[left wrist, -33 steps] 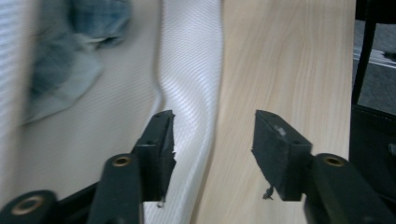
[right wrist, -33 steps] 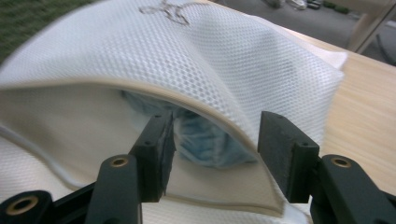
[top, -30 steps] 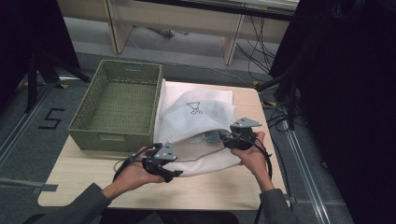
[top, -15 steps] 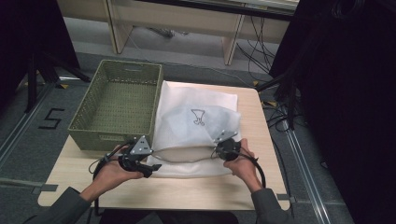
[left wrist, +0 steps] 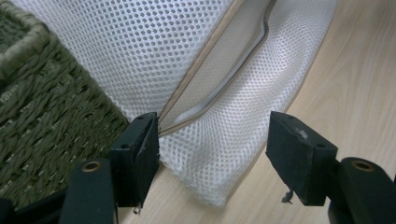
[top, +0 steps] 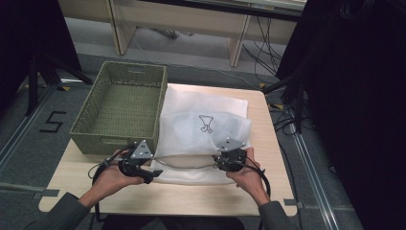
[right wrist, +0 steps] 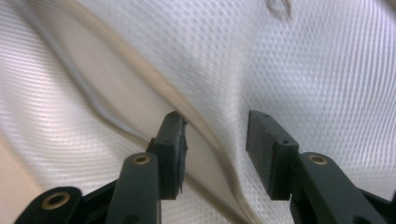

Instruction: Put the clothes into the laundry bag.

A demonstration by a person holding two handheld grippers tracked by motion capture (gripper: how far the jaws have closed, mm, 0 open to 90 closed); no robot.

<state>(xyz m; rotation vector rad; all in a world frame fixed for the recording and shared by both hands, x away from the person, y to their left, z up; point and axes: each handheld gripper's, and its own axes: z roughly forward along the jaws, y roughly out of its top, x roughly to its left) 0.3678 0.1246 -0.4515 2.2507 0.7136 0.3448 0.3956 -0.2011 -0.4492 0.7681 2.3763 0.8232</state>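
Grey sleeves (top: 62,213), black fingers (left wrist: 140,154), brass screws (left wrist: 91,166)

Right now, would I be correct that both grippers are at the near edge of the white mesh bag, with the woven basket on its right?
Not quite: the woven basket sits to the left of the white mesh bag, as the high view shows. The rest holds: the left gripper and right gripper are both at the bag's near edge, jaws apart.

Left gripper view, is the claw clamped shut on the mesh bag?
No, the left claw stands open, its jaws apart around the mesh bag's corner.
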